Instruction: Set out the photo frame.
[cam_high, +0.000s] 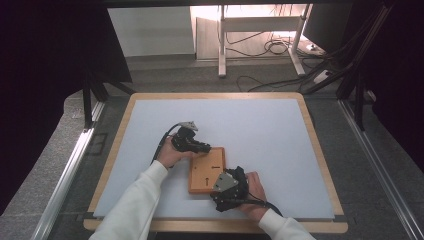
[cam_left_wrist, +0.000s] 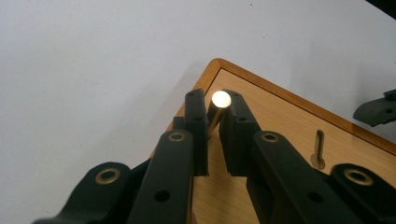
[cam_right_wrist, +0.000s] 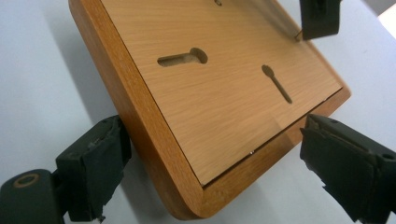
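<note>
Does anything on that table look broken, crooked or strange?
Nothing looks damaged. The wooden board lies slightly askew to the table's edges, and the left gripper pinches a small brass pin at its corner.

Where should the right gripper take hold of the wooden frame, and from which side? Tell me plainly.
Probably the near corner of the wooden frame, coming from the person's side. The frame lies flat back-up, its raised rim offering two outer edges; the right gripper already straddles that corner, jaws open either side.
</note>
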